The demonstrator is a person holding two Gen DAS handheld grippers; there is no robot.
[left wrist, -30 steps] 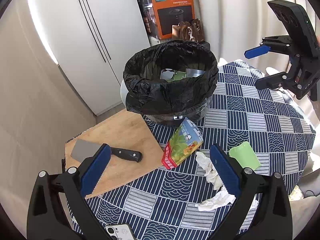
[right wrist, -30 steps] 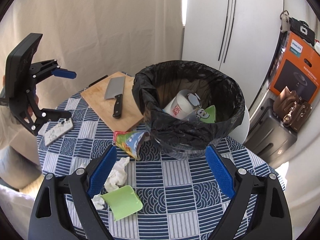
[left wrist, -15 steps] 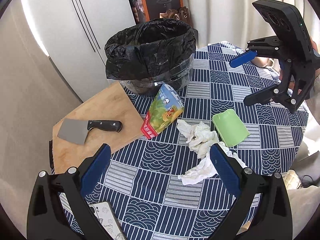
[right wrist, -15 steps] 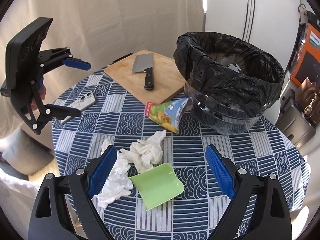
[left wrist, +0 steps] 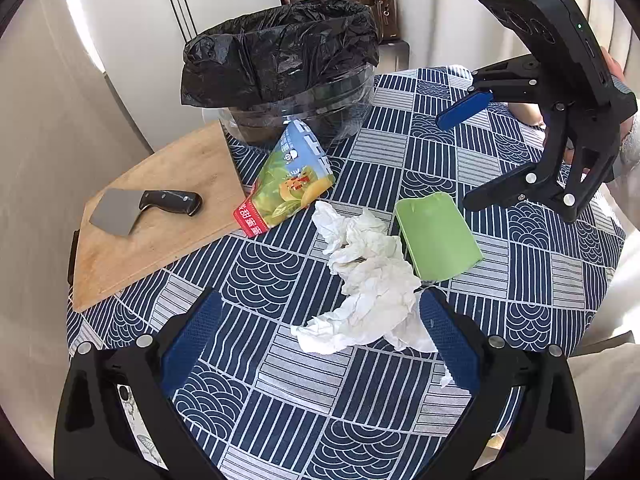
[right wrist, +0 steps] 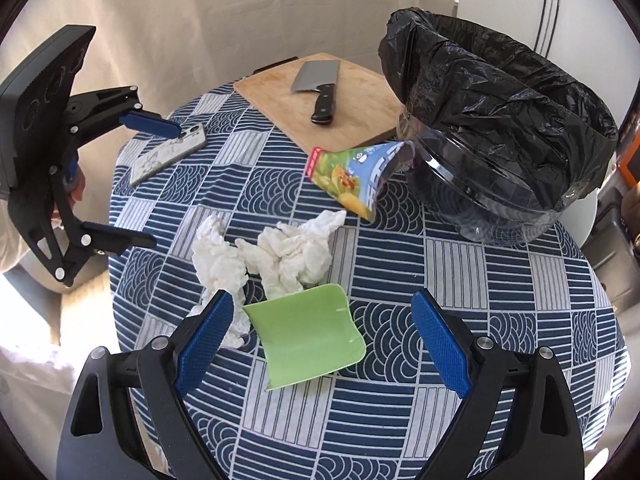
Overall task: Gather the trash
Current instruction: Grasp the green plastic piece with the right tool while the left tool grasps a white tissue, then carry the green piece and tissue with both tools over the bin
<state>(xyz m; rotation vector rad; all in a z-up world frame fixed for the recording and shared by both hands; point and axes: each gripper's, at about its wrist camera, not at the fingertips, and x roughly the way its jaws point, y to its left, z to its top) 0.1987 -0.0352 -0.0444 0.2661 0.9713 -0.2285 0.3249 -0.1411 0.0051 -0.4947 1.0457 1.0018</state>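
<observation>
Having dropped from above the bin (left wrist: 280, 68), both wide-open, empty grippers, left (left wrist: 320, 344) and right (right wrist: 320, 336), now hover over crumpled tissue (left wrist: 368, 276) and green scoop (right wrist: 308, 336), ready for pickup.

I see bright daylight in both views, blown out along the white cupboard (left wrist: 132, 40) and the curtain (right wrist: 224, 12); fisheye bends the edges, corners dark, focus sharp.
</observation>
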